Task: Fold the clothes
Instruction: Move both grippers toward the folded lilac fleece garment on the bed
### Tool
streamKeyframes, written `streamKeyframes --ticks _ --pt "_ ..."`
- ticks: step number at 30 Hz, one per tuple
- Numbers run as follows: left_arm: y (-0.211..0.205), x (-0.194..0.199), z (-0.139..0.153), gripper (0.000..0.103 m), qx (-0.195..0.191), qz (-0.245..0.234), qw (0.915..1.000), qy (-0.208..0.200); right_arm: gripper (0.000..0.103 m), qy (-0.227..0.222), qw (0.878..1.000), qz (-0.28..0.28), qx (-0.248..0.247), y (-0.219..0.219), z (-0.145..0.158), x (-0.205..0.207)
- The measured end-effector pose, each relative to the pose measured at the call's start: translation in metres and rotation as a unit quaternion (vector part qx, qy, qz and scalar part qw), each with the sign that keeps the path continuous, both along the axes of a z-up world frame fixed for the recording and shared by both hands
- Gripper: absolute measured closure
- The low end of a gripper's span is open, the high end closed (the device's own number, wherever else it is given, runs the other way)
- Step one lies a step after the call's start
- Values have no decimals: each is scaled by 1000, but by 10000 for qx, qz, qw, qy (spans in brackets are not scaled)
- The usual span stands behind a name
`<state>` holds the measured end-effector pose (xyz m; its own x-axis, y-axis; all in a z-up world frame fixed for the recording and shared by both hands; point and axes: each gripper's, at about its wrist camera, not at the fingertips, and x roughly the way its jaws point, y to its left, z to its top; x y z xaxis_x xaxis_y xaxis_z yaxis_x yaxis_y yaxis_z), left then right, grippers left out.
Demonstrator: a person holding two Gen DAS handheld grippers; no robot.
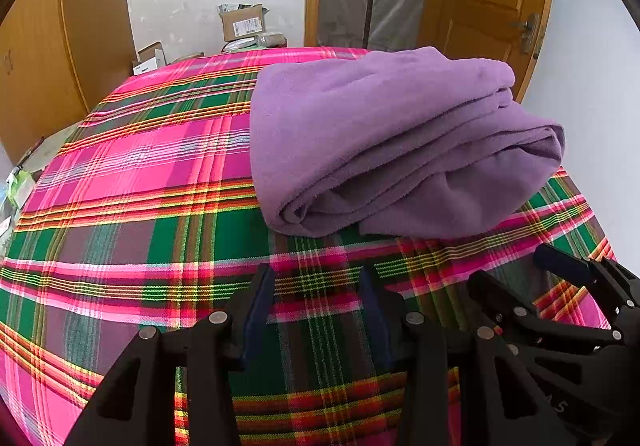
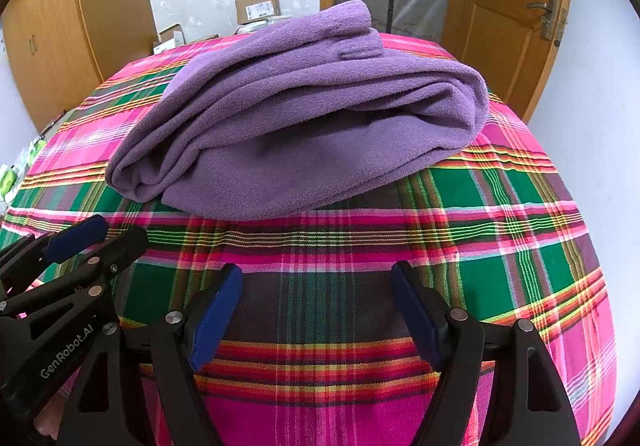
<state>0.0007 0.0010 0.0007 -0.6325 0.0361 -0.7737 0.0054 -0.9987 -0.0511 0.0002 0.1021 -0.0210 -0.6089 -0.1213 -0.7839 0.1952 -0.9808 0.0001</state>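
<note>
A purple fleece garment (image 1: 396,141) lies folded in a thick bundle on the plaid-covered table (image 1: 140,185); it also shows in the right wrist view (image 2: 296,117). My left gripper (image 1: 316,278) is open and empty, low over the cloth a little short of the bundle's near edge. My right gripper (image 2: 316,278) is open and empty, also just short of the bundle. The right gripper shows at the right of the left wrist view (image 1: 520,266), and the left gripper shows at the left of the right wrist view (image 2: 108,234).
The plaid tablecloth (image 2: 500,246) covers the whole table. Cardboard boxes (image 1: 242,21) sit on the floor beyond the far edge. A wooden cabinet (image 1: 48,45) stands at left and a wooden door (image 2: 516,5) at right. Small items lie on the floor at left (image 1: 20,181).
</note>
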Motion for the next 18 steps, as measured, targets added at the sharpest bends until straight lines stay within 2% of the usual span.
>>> streamKeyframes --ticks 7,18 --pt "1 1 1 54 -9 -22 10000 -7 25 -3 10000 -1 9 0 0 0" --pt "4 1 -1 54 -53 -53 10000 -5 25 -5 10000 40 15 1 -1 1"
